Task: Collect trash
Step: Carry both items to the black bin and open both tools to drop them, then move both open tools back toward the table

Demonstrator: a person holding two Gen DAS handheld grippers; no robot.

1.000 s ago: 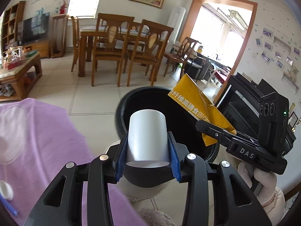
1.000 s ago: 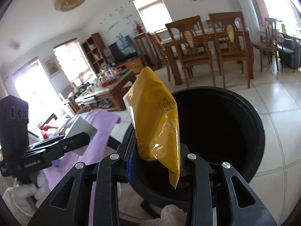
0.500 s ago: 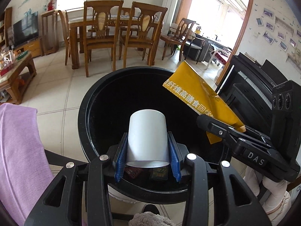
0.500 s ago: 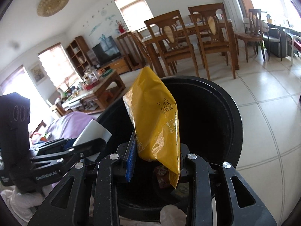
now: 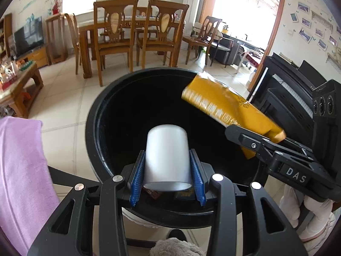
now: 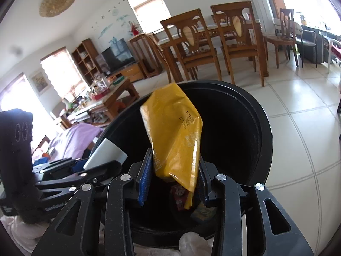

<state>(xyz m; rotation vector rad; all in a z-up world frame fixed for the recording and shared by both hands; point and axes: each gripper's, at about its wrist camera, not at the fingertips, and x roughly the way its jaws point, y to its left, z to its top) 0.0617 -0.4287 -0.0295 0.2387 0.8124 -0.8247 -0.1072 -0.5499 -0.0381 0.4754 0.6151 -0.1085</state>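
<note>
A: Where is the trash?
B: Left claw (image 5: pixel 167 180) pinches a white cup (image 5: pixel 167 152); right claw (image 6: pixel 173 178) pinches a yellow bag (image 6: pixel 174 132). Both hang over the black bin (image 5: pixel 96 115).
A: Risk?
B: The bag slants toward the rim; released there, it may drape outside.
A: Setting?
B: Tiled floor (image 5: pixel 61 91), dining chairs (image 5: pixel 116 36).

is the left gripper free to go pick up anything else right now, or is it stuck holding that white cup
Probably not yet. The left gripper has its jaws closed on the white cup, held over the open black bin. Nothing blocks the drop, so once the cup is released the gripper should be free.
</note>
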